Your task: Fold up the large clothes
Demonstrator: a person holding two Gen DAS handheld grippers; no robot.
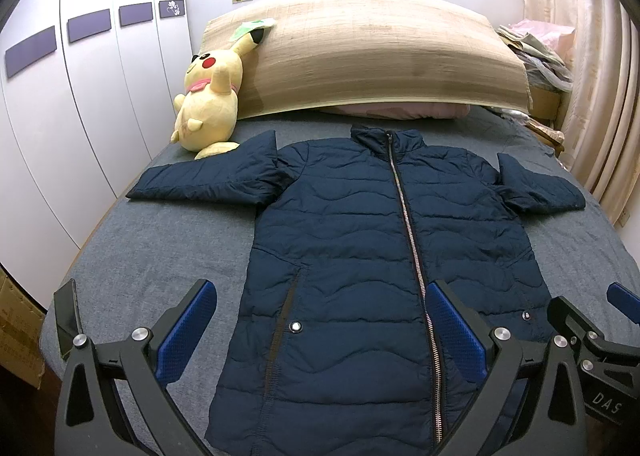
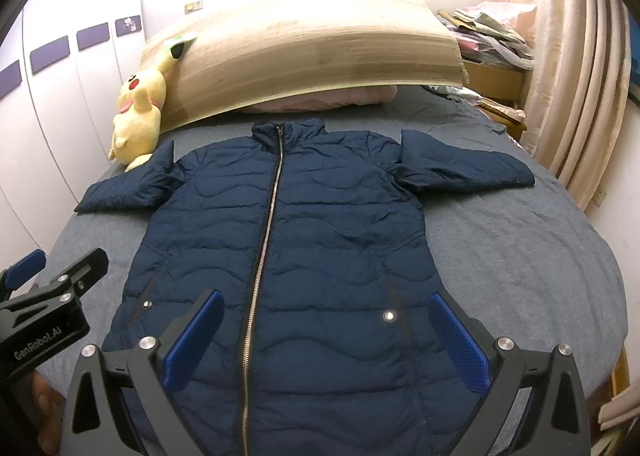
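The navy quilted jacket [image 1: 360, 240] lies face up and zipped, flat in the middle of the grey-sheeted bed [image 1: 152, 256], collar toward the headboard, both sleeves spread sideways. No fold looks started, so this reads as the opening step; next probably calls for pinching a sleeve or side edge and carrying it across the zip (puffy fabric may spring back). The left gripper [image 1: 320, 336] and right gripper [image 2: 326, 340] hover side by side above the hem, jaws wide apart, holding nothing. A yellow plush toy [image 1: 210, 96] leans by the left sleeve.
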